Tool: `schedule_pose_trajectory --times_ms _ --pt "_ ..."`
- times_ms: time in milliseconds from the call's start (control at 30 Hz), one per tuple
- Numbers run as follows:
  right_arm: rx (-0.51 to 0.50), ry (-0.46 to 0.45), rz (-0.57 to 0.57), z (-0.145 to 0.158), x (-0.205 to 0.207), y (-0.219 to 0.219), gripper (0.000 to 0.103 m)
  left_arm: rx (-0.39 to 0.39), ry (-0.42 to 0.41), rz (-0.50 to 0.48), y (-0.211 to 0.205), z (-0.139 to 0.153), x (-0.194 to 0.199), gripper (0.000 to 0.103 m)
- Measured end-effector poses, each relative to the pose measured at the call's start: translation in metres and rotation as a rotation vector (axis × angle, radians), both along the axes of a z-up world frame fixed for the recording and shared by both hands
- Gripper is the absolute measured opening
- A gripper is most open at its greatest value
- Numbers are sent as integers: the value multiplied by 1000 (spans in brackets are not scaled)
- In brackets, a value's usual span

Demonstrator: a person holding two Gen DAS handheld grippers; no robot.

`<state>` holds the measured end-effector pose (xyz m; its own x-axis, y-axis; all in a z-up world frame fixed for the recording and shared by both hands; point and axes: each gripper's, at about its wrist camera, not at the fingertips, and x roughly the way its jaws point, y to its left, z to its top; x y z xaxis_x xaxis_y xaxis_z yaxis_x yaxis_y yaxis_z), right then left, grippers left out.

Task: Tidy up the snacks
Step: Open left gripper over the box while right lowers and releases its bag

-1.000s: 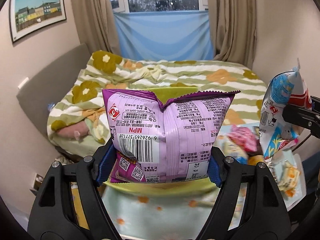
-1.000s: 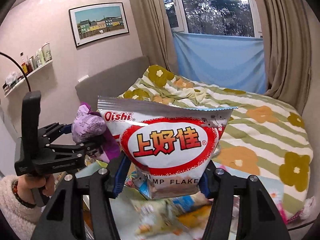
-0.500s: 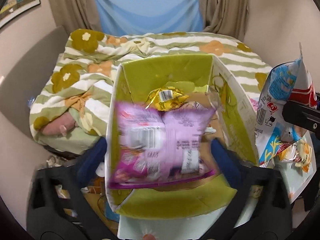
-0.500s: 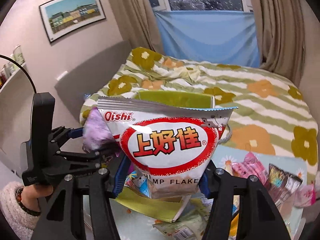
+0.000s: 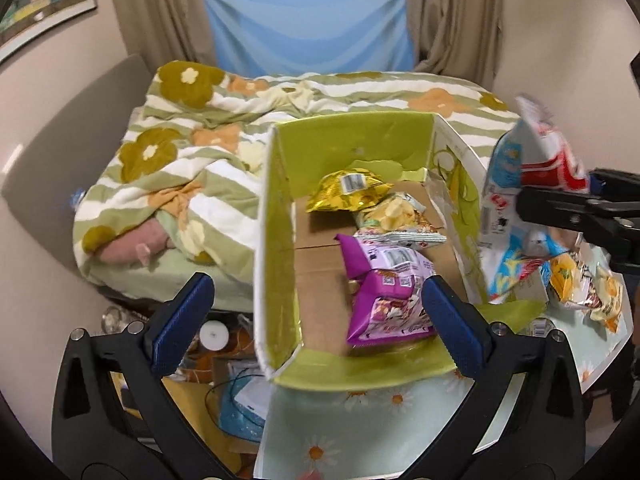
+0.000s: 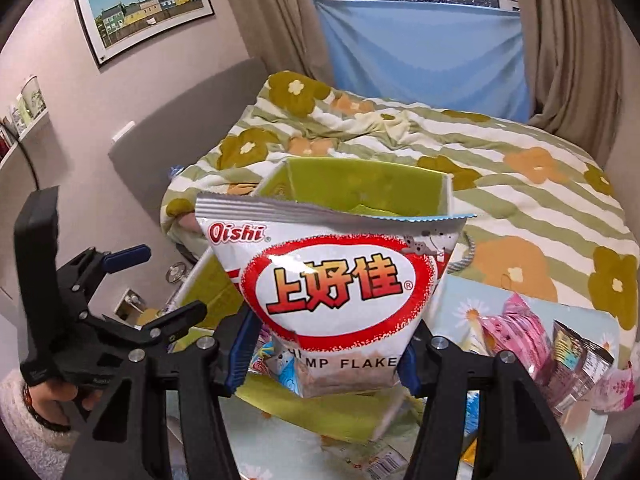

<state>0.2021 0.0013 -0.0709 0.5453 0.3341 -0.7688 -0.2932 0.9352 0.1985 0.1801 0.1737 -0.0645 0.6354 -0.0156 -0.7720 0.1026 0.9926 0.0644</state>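
My left gripper (image 5: pixel 316 304) is open and empty over the near end of a green cardboard box (image 5: pixel 276 216). A purple snack bag (image 5: pixel 390 292) lies inside the box near the right finger, with a gold bag (image 5: pixel 348 192) and a pale chip bag (image 5: pixel 394 220) behind it. My right gripper (image 6: pixel 324 354) is shut on a white and red Oishi shrimp flakes bag (image 6: pixel 332 276), held upright above the table, right of the box (image 6: pixel 360 184). That bag also shows in the left wrist view (image 5: pixel 524 192).
Several loose snack bags (image 6: pixel 516 336) lie on the floral tablecloth (image 6: pixel 472 304) at right; more show in the left wrist view (image 5: pixel 580 292). A bed with a striped flower blanket (image 5: pixel 208 140) lies beyond the table. Clutter (image 5: pixel 216 340) sits on the floor at left.
My left gripper tilted down over the box, opened and dropped the purple bag into it. The right gripper kept its hold on the Oishi bag and tilted downward.
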Motion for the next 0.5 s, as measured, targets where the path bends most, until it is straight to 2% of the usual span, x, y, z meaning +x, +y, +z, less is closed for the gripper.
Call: schedule_pose_trajectory --times_ms 267,333,367,400,467,500 --pt "2 59 78 -16 18 22 56 -8 -6 89 17 4 -8 103" --pt "1 79 89 -24 21 22 60 -10 -4 105 18 3 -9 103" --pt "5 80 86 -25 21 21 68 -11 0 111 18 1 -10 103" --pt "13 73 79 -27 21 19 84 -10 4 115 17 0 -11 103" --pt "37 52 71 -27 18 15 103 -8 14 119 16 -4 -14 103" --pt "46 47 72 -27 15 14 103 -8 18 119 16 -5 -15 103"
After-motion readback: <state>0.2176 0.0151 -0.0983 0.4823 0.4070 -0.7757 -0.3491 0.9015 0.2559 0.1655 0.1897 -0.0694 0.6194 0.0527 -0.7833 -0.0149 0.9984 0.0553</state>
